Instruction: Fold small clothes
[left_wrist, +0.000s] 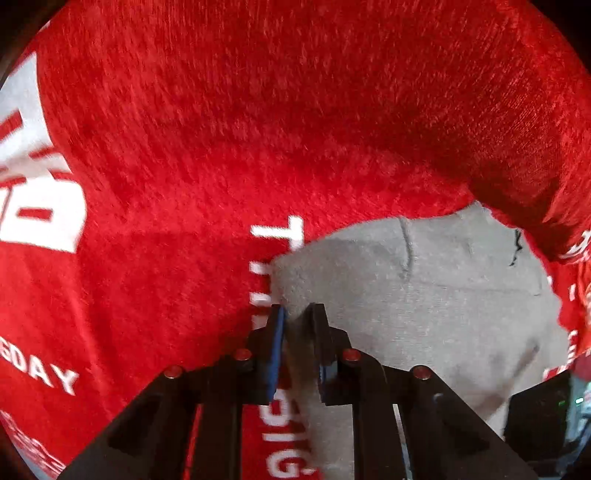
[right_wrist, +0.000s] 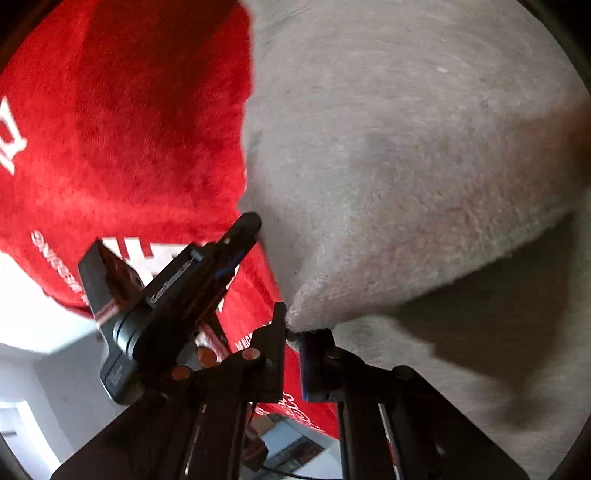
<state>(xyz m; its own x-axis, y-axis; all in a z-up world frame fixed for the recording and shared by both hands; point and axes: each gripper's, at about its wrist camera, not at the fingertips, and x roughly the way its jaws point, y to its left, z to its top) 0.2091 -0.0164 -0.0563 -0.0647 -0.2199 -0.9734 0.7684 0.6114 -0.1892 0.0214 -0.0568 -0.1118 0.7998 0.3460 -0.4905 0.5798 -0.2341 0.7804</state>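
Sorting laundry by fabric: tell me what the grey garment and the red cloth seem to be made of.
Grey garment: likely soft knit fleece or terry, matte, with a fuzzy nap along its folded edge. Red cloth: apparently plush, velvety pile with a slight sheen and streaked nap, carrying flat white printed lettering.

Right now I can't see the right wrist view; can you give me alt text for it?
The right gripper is shut on a corner of the grey garment, which fills the right of the view. The left gripper reaches in at the left, over a red cloth with white lettering.
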